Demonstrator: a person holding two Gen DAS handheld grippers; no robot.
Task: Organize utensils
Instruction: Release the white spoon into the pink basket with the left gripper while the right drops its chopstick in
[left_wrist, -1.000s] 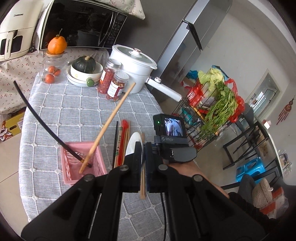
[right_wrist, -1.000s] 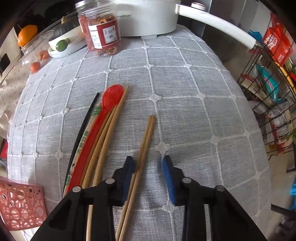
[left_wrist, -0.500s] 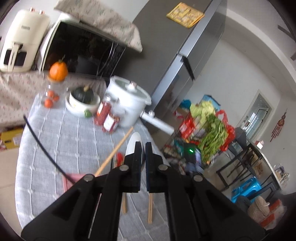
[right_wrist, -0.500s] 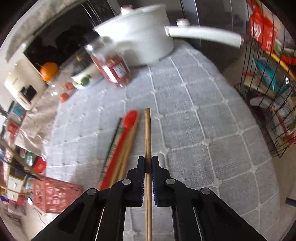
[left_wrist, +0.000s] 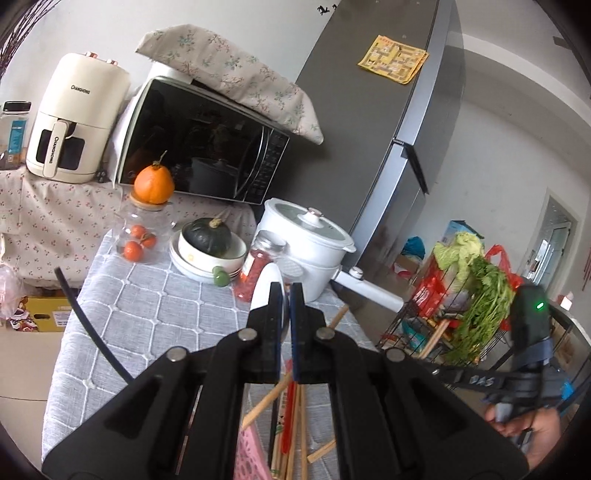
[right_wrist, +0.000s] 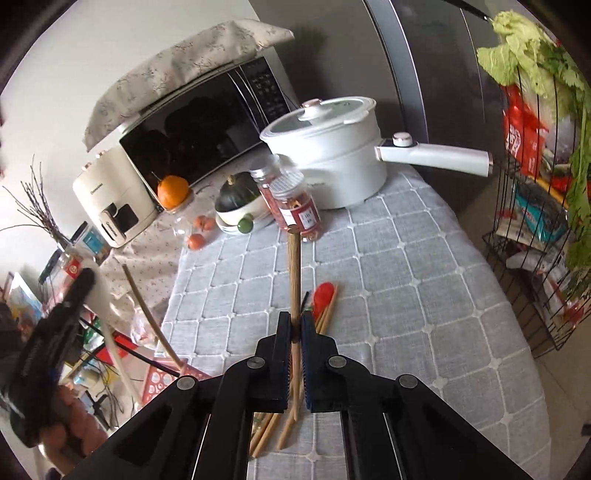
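The right gripper (right_wrist: 295, 325) is clamping one wooden chopstick (right_wrist: 294, 273), which is sticking up nearly upright above the bench (right_wrist: 424, 295). The left gripper (left_wrist: 285, 295) is squeezing a white spoon (left_wrist: 266, 291), with the bowl poking out past the fingertips, so both grippers are closed on something.

Right below them, the loose pile is lying on the grey checked cloth: one red spoon (right_wrist: 322, 294), one printed chopstick sleeve (left_wrist: 279, 417), and a few more wooden chopsticks (right_wrist: 328, 310) beside it; I can't get an exact count since the grippers are covering part of them. The pink basket (left_wrist: 251, 458) is sitting at the bench's near edge with one wooden chopstick (right_wrist: 155, 325) and one black one (left_wrist: 88, 325) leaning out of it.

Further back, two spice jars (right_wrist: 299, 206) are standing side by side, then one white pot (right_wrist: 332, 162), one bowl holding a dark squash (left_wrist: 212, 236), and one glass jar (left_wrist: 147, 229) with an orange (left_wrist: 154, 183) on top. The microwave (left_wrist: 199, 144) is sitting behind all that.
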